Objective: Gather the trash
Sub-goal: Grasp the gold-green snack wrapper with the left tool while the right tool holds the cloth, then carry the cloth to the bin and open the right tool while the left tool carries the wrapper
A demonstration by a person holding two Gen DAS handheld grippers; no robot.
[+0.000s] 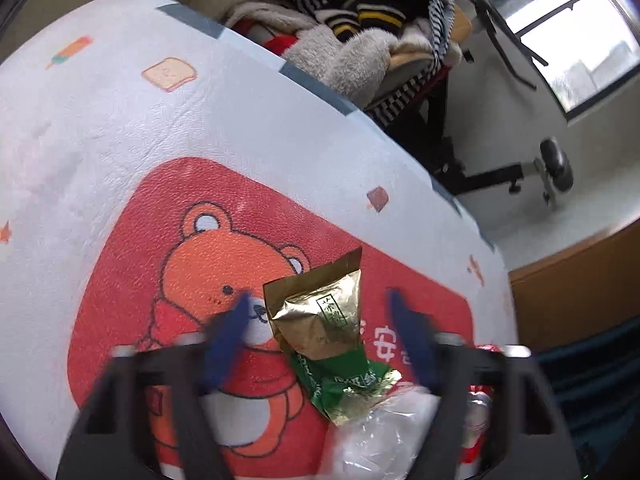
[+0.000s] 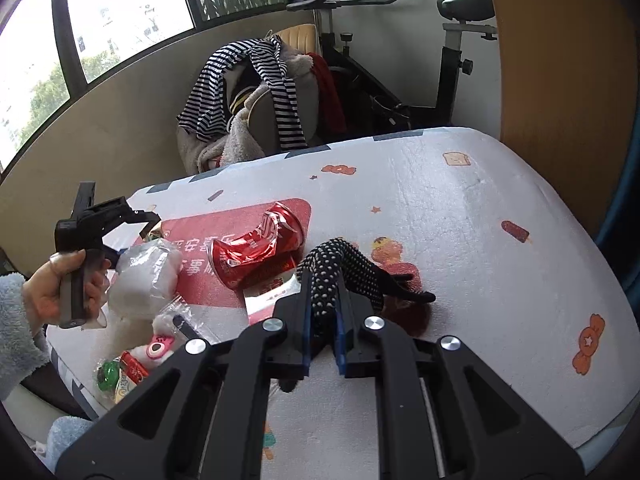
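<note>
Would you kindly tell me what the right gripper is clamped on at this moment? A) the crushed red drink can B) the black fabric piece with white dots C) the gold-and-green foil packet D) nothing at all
B: in the right wrist view, the right gripper has its blue-lined fingers closed on the black fabric piece with white dots, while the crushed red drink can lies free beyond it.

— Obstructions on the mat?
— Crushed red can at centre, clear plastic bag just left of it, gold-green pouch between the left gripper's spread fingers. Small wrappers crowd the near-left edge.
— Open room?
— The mat's right half and far-left area lie bare. A clothes-laden chair stands behind the far edge.
</note>
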